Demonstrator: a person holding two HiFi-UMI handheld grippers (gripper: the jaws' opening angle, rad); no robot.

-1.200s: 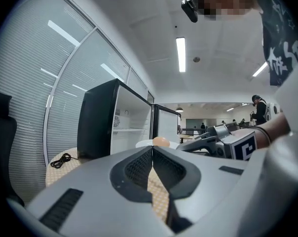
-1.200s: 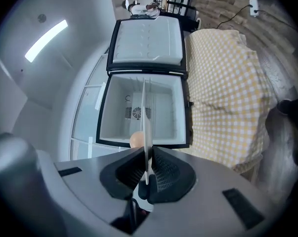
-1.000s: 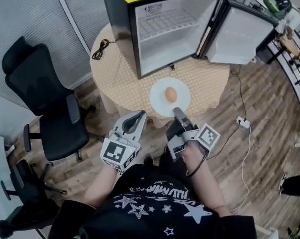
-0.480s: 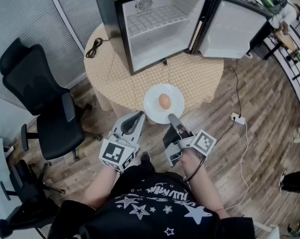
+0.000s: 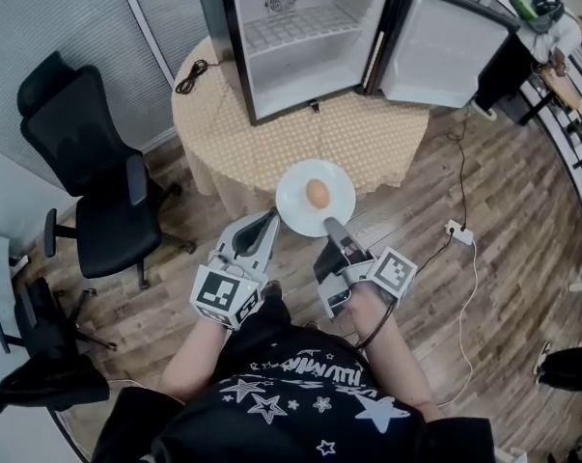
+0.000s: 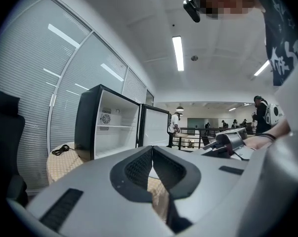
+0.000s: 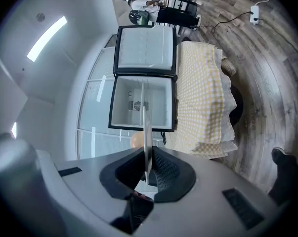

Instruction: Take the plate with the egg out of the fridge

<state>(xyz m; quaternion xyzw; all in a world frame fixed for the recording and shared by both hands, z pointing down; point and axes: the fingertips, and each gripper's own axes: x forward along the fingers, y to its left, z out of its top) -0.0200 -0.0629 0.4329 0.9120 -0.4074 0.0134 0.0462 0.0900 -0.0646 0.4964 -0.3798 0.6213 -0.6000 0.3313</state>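
A smooth glossy white plate (image 5: 292, 203), a checked cloth table cover (image 5: 213, 123), and a wood-grain plank floor (image 5: 503, 210).

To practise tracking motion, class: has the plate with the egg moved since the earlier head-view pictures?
Yes. The plate has drawn away from the fridge toward the person, now overhanging the table's near edge.
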